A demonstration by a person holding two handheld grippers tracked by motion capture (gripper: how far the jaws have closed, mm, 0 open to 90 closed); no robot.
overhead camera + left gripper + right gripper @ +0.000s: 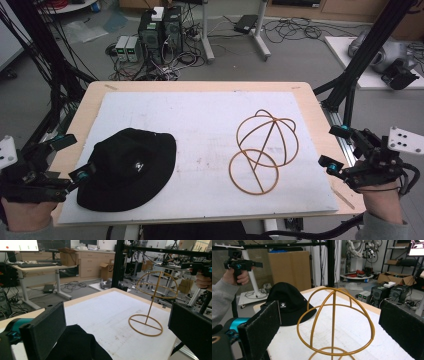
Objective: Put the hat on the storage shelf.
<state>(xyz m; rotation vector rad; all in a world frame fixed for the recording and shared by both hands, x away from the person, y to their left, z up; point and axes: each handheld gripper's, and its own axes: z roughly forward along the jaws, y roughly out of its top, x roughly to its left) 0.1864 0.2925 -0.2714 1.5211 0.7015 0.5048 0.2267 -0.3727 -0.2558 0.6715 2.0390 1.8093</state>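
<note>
Bucket hat [127, 167], black, small white tag on the crown, is lying flat on the white mat [200, 125] at the near-left of the table [310, 107], just ahead of the left gripper [67, 157].

Left gripper: jaws are standing wide apart with nothing between them; in the left gripper view the hat's dark cloth [75, 345] is sitting low between the two black pads, not touched. One fingertip is hovering right at the hat's brim in the high view; contact cannot be told.

Right gripper [336, 148]: jaws are also standing apart and empty, hovering off the table's right edge, pointing at the wire hat stand [262, 150]. In the right gripper view the stand's dome [334, 322] is rising between the pads, well clear of both.

Stand: golden wire, ring base resting on the mat, dome of hoops on a thin stem, standing upright at right-centre, well apart from the hat.

Progress, as judged: work is looking like hat onto stand, and it is only starting. Nothing is being gripped, the hat is not lifted, the stand is bare. Left to do: closing on the hat, carrying it across, seating the crown over the dome, perhaps with the right gripper steadying the stand.
</note>
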